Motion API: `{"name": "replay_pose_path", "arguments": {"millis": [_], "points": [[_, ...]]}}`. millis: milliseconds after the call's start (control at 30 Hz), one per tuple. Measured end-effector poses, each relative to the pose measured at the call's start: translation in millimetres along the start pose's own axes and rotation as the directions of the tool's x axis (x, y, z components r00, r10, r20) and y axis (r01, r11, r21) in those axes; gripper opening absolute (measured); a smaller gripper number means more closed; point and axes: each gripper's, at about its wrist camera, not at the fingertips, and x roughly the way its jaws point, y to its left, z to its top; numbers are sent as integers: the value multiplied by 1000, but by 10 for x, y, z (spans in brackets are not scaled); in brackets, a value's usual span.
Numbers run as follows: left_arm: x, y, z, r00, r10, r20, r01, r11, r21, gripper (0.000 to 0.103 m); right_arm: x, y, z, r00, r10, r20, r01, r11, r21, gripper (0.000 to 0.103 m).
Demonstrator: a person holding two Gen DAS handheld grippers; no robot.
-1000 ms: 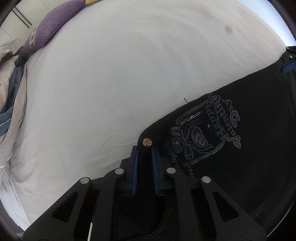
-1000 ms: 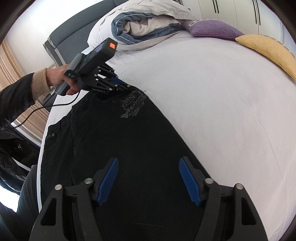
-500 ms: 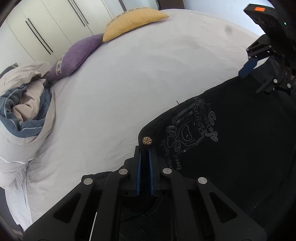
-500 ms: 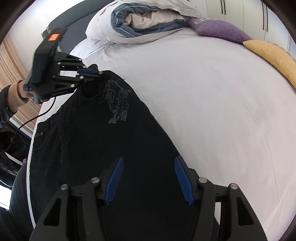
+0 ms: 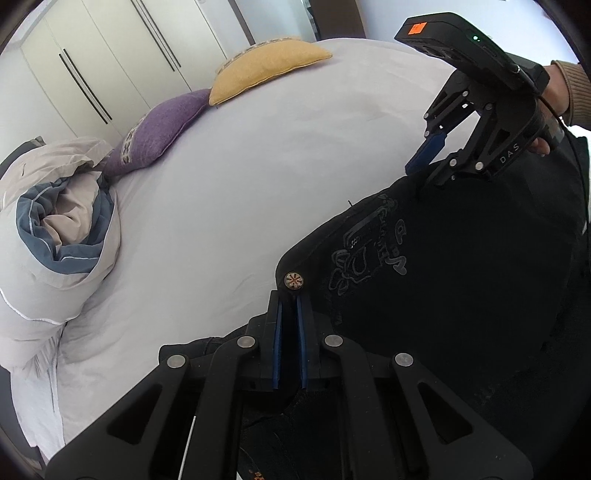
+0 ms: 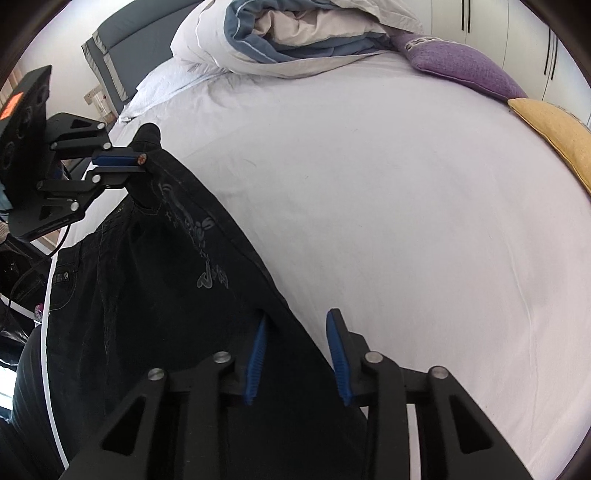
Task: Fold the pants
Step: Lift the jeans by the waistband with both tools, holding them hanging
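Observation:
Black pants with a grey printed design lie on a white bed sheet, also seen in the right wrist view. My left gripper is shut on the waistband corner beside a round metal button and holds it lifted; it also shows in the right wrist view. My right gripper is open, its fingers straddling the pants' right edge, the left finger partly under the cloth. It shows in the left wrist view at the pants' far edge.
A rolled white and blue duvet lies at the head of the bed, next to a purple pillow and a yellow pillow. White wardrobe doors stand behind. A grey headboard is at the far left.
My left gripper has lifted the waistband corner higher and tilted up. My right gripper has moved to the pants' right edge, with its fingers narrower and now astride the cloth.

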Motion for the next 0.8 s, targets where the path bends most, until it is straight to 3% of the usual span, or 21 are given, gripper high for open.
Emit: {"name": "replay_pose_path", "arguments": {"millis": [267, 333, 367, 633, 800], "points": [[-67, 24, -16, 1000, -6, 6, 6, 1000, -3, 6, 32, 91, 110, 1000, 5, -3, -5, 1000, -14, 34], [-67, 28, -4, 1000, -6, 6, 6, 1000, -4, 6, 51, 140, 129, 1000, 17, -22, -18, 999, -35, 12], [-72, 24, -1, 1000, -3, 7, 3, 1000, -3, 6, 44, 176, 134, 1000, 11, -20, -12, 999, -46, 9], [-246, 29, -33, 1000, -5, 30, 6, 1000, -29, 6, -116, 469, 63, 1000, -14, 18, 16, 994, -106, 5], [-484, -61, -91, 998, -17, 53, 19, 1000, -24, 6, -198, 863, -44, 999, -31, 16, 34, 979, -201, 5]]}}
